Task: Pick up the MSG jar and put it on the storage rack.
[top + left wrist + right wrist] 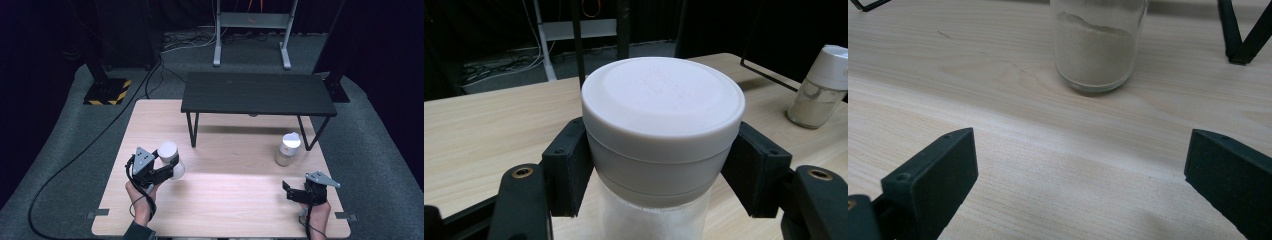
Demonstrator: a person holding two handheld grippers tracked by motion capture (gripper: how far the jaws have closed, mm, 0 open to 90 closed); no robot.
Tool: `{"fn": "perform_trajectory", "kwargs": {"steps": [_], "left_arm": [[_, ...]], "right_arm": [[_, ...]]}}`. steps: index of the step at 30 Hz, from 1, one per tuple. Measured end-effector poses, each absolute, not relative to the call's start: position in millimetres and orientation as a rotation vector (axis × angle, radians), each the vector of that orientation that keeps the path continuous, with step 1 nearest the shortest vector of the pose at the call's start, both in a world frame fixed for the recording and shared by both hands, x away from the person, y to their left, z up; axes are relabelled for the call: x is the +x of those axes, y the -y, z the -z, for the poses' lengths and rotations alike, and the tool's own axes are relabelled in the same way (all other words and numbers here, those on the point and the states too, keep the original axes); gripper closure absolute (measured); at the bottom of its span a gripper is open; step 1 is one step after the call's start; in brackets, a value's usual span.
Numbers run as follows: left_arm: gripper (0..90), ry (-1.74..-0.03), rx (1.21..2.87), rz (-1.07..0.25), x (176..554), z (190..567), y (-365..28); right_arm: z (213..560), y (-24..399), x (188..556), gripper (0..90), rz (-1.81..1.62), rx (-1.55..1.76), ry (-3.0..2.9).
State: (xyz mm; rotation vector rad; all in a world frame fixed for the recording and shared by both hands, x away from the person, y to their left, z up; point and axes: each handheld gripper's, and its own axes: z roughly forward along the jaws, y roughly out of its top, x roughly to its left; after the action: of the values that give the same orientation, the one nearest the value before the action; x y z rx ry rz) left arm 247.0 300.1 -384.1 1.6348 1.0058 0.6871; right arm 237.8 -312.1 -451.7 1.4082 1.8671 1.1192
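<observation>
A jar with a wide white lid (663, 107) sits between the two black jaws of my left gripper (167, 162), which is shut on it just under the lid. In the high view this white-lidded jar (168, 150) is at the table's left, in front of the black shelf's left leg. A second glass jar of pale powder (287, 149) with a white cap stands at the right; it also appears as a powder jar (1096, 46) straight ahead of my right gripper (1080, 185). That gripper (295, 192) rests low near the front right edge, jaws wide apart and empty.
A low black shelf (257, 93) on thin legs stands across the back of the wooden table (230, 200). A shelf leg (1243, 35) is to the right of the powder jar. Cables and a grey metal stand (250, 30) lie on the floor beyond.
</observation>
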Motion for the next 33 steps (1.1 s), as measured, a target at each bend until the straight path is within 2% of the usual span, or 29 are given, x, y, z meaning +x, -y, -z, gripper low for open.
{"fn": "perform_trajectory", "kwargs": {"steps": [9,33], "left_arm": [[34.2,-0.964,1.641,-0.650,260,371,-295],[34.2,-0.902,1.660,-0.650,284,341,-273]], "right_arm": [[452,312,237,0.0,-1.120,1.406,-1.866],[453,313,236,0.0,-1.127,1.401,-1.862]]}}
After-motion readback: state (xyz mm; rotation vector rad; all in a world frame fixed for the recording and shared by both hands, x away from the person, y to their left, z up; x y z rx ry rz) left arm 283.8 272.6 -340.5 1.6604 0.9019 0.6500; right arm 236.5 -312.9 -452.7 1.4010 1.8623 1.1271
